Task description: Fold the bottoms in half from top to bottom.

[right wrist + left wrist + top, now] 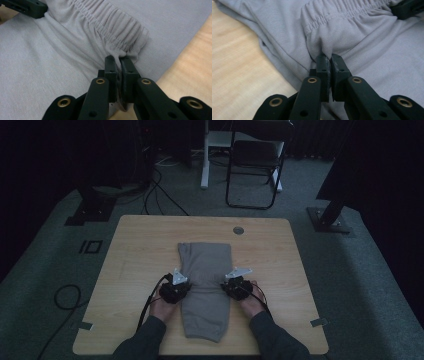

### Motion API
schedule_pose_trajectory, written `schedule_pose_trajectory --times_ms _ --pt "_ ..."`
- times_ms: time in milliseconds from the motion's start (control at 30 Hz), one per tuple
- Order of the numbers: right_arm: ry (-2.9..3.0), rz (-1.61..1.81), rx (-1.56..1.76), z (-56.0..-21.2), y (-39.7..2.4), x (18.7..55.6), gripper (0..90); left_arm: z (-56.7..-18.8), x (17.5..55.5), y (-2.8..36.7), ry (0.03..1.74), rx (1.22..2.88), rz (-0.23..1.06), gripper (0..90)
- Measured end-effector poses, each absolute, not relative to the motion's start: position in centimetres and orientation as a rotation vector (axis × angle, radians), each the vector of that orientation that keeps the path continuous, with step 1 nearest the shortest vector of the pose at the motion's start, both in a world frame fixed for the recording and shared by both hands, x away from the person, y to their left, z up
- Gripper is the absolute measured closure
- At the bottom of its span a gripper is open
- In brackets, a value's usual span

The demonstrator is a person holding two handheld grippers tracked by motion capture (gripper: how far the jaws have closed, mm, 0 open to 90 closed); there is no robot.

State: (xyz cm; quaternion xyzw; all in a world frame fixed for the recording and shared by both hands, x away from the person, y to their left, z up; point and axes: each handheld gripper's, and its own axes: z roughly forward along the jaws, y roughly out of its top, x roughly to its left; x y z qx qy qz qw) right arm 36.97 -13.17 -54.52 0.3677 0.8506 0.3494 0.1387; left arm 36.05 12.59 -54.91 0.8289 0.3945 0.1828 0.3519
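The light wooden desk [135, 265] carries a grey pair of shorts [205, 255], folded into a long narrow strip near the desk's middle; its long axis runs from the person's edge of the desk straight away toward the far edge, where a round grommet [238, 230] sits just beyond the cloth's far end; the near end of the strip lies close to the desk's front edge. Across the strip, about halfway along, lies the gathered elastic waistband [342, 13], crosswise to the long axis.

The left gripper [175, 289] sits at the left edge of the shorts, the right gripper [235, 286] at the right edge, each at one end of the waistband, with the strip between them. In the left gripper view its fingers [322, 67] are clenched almost together on a pinch of grey cloth just below the waistband's end; in the right gripper view its fingers [128, 72] are likewise clamped on a fold of cloth at the waistband's corner, just beside the bare wood of the desk. No containers stand on the desk.
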Motion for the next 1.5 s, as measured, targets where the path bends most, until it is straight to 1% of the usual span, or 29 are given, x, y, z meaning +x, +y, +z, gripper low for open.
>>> schedule_pose_trajectory --times_ms 67,367,533,733,833,933,1100,1267,1333,1400,1500 --pt "2.445 1.020 1.089 -54.6 -12.9 38.4 86.1 -54.9 37.1 12.7 1.041 2.134 0.483 86.0" --pt "2.396 1.000 1.135 -54.6 -11.8 42.5 86.1 -55.0 41.3 12.5 1.151 2.070 0.515 86.0" --pt "2.358 0.931 1.150 -54.4 -10.9 45.1 86.3 -54.9 43.0 11.9 1.200 2.061 0.548 86.0" --pt "2.350 0.928 1.222 -54.2 -10.5 46.7 86.0 -54.5 44.1 11.8 1.241 2.067 0.535 86.0" --pt "2.338 0.929 1.215 -53.8 -10.4 46.5 85.9 -53.7 44.1 12.1 1.230 2.060 0.535 85.9" --pt "2.305 0.980 1.197 -52.7 -10.7 46.2 85.9 -51.7 44.0 12.6 1.201 2.017 0.546 86.1" --pt "2.209 1.058 1.118 -49.0 -11.4 45.3 85.9 -47.6 43.6 12.9 1.133 1.942 0.577 86.2" --pt "2.116 1.152 1.056 -45.4 -12.4 44.0 86.0 -43.8 41.6 13.2 1.037 1.870 0.611 86.2" --pt "2.105 1.179 1.036 -44.7 -12.8 43.2 86.0 -43.5 40.7 13.2 1.011 1.883 0.610 86.2" --pt "2.122 1.183 1.012 -44.8 -13.0 42.3 86.0 -44.1 39.8 13.2 0.996 1.914 0.609 86.1" --pt "2.180 1.151 0.997 -46.6 -13.0 40.8 85.9 -46.4 38.8 13.4 1.011 1.955 0.559 86.0"
